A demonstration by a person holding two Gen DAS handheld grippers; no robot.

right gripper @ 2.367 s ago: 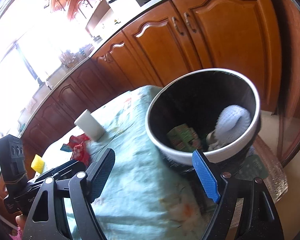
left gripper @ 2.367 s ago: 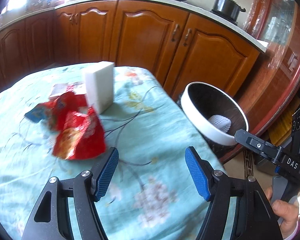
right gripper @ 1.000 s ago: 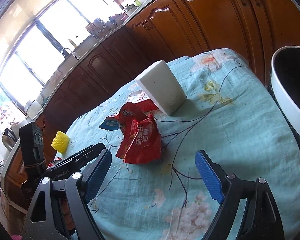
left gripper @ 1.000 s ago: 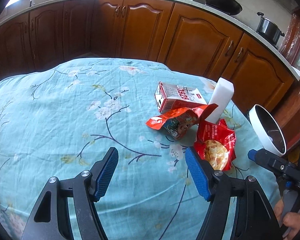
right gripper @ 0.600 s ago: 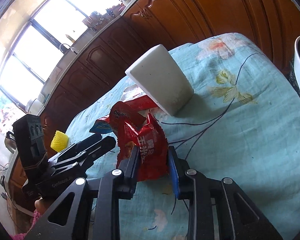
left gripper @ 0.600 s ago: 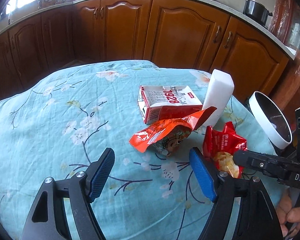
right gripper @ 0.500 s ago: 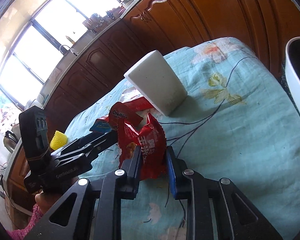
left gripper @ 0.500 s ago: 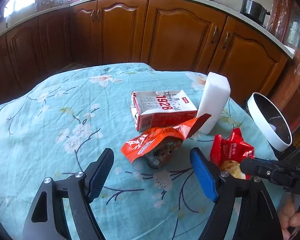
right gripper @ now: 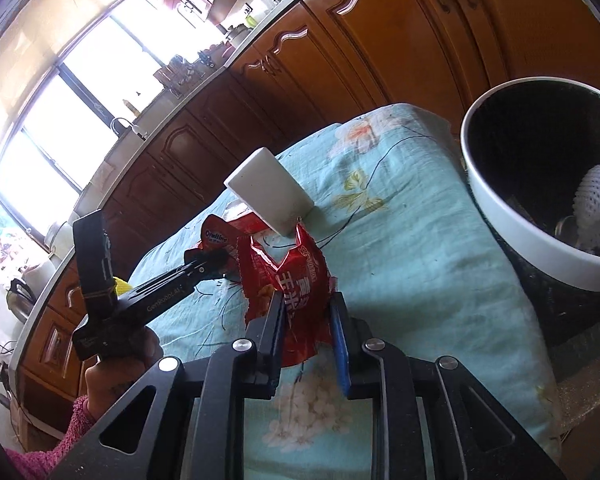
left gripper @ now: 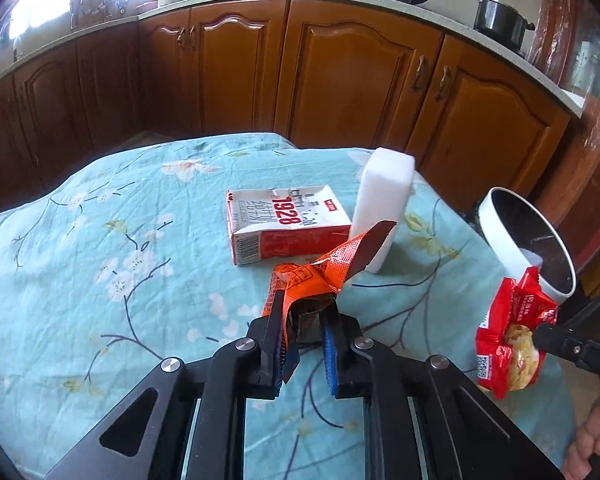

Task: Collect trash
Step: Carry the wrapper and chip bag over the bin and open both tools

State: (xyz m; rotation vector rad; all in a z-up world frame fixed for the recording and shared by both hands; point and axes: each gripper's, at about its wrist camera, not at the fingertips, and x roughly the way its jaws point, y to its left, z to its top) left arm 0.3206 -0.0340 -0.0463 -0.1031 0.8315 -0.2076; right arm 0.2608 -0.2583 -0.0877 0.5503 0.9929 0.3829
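My left gripper (left gripper: 303, 320) is shut on an orange snack wrapper (left gripper: 328, 268) just above the teal floral tablecloth (left gripper: 100, 248). My right gripper (right gripper: 306, 312) is shut on a red snack bag (right gripper: 300, 280) and holds it off the cloth; the bag also shows in the left wrist view (left gripper: 510, 336), near the bin. A white-rimmed black trash bin (right gripper: 512, 216) stands off the table's right edge, with a white foam net (right gripper: 598, 204) inside. A red and white 1928 milk carton (left gripper: 284, 222) lies flat on the table.
A white foam block (left gripper: 384, 200) stands upright beside the carton. A yellow object (right gripper: 122, 284) lies far left behind the left gripper's body. Wooden kitchen cabinets (left gripper: 340, 80) ring the table. The bin also shows in the left wrist view (left gripper: 520, 240).
My left gripper closed on the orange wrapper. My right gripper, shut on the red bag, lifted it and moved toward the bin.
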